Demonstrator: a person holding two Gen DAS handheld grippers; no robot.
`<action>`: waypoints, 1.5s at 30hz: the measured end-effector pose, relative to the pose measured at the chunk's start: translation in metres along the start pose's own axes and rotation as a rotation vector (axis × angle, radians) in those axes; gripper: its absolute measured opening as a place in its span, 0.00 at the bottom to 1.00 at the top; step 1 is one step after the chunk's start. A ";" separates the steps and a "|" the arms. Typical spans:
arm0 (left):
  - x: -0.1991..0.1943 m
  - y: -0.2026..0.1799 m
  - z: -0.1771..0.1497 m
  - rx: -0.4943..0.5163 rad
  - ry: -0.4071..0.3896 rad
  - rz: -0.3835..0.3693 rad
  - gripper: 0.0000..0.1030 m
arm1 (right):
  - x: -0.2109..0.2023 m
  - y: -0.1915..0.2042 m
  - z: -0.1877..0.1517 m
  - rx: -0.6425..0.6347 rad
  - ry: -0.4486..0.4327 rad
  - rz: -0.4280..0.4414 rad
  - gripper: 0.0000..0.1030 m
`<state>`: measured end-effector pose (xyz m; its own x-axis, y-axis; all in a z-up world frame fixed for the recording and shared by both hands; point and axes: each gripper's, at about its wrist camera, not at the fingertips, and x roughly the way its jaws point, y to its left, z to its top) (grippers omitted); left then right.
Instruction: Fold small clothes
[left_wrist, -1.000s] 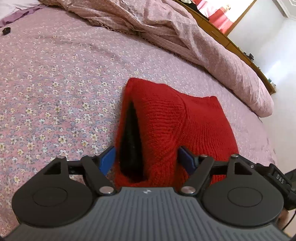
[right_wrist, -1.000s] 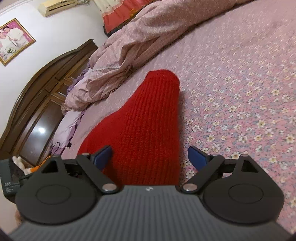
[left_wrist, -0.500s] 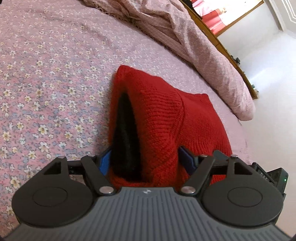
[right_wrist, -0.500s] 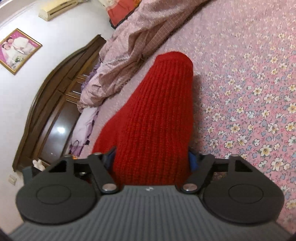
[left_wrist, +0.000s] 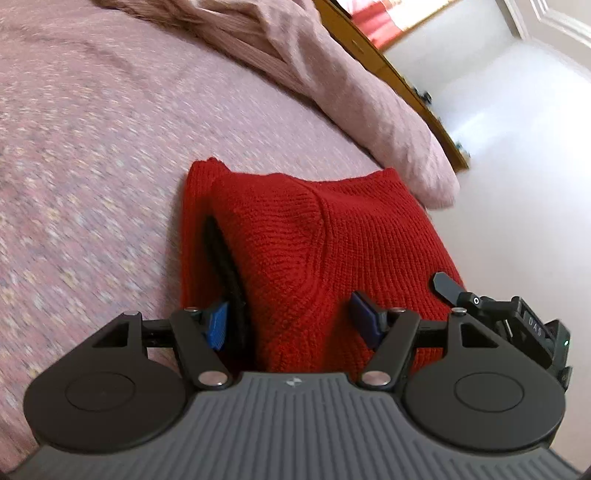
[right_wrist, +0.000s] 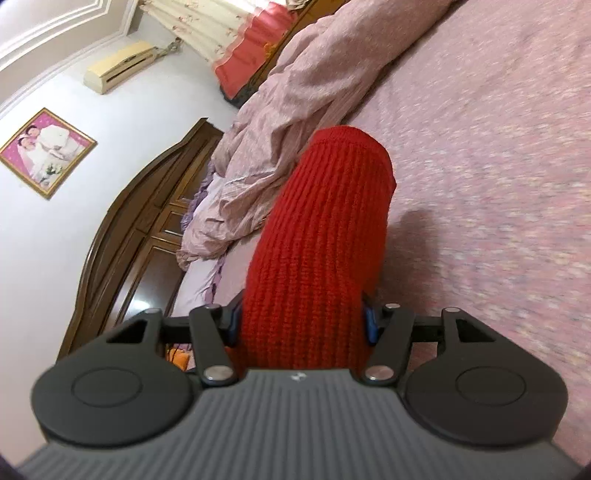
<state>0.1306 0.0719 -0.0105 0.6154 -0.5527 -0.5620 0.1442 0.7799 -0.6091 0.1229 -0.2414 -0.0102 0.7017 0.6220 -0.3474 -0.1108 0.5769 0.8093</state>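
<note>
A red knitted garment (left_wrist: 325, 243) is lifted off the pink flowered bedspread (left_wrist: 92, 155). My left gripper (left_wrist: 291, 321) is shut on its near edge, a dark opening showing beside the left finger. In the right wrist view the same red knit (right_wrist: 325, 236) rises as a ribbed tube, and my right gripper (right_wrist: 301, 325) is shut on its lower part, blue pads pressed into both sides. The right gripper's body also shows at the far right of the left wrist view (left_wrist: 517, 314).
A crumpled pink quilt (left_wrist: 332, 77) lies along the far side of the bed, also in the right wrist view (right_wrist: 295, 122). A dark wooden headboard (right_wrist: 140, 236) and white wall stand beyond. The bed's edge drops to a white floor (left_wrist: 517, 155) at right.
My right gripper closed from open onto the red knit. Both grippers have lifted the garment off the bed and both views have tilted upward.
</note>
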 end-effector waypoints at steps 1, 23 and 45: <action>0.001 -0.007 -0.004 0.019 0.010 0.002 0.69 | -0.008 -0.002 -0.001 0.002 -0.001 -0.009 0.59; 0.004 -0.061 -0.077 0.272 0.055 0.254 0.71 | -0.054 -0.045 -0.033 -0.120 0.032 -0.255 0.66; -0.011 -0.053 -0.093 0.303 0.032 0.384 0.74 | -0.040 0.001 -0.060 -0.476 -0.040 -0.414 0.38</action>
<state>0.0437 0.0093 -0.0240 0.6451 -0.2130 -0.7338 0.1333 0.9770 -0.1663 0.0526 -0.2337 -0.0237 0.7785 0.2819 -0.5608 -0.1193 0.9436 0.3087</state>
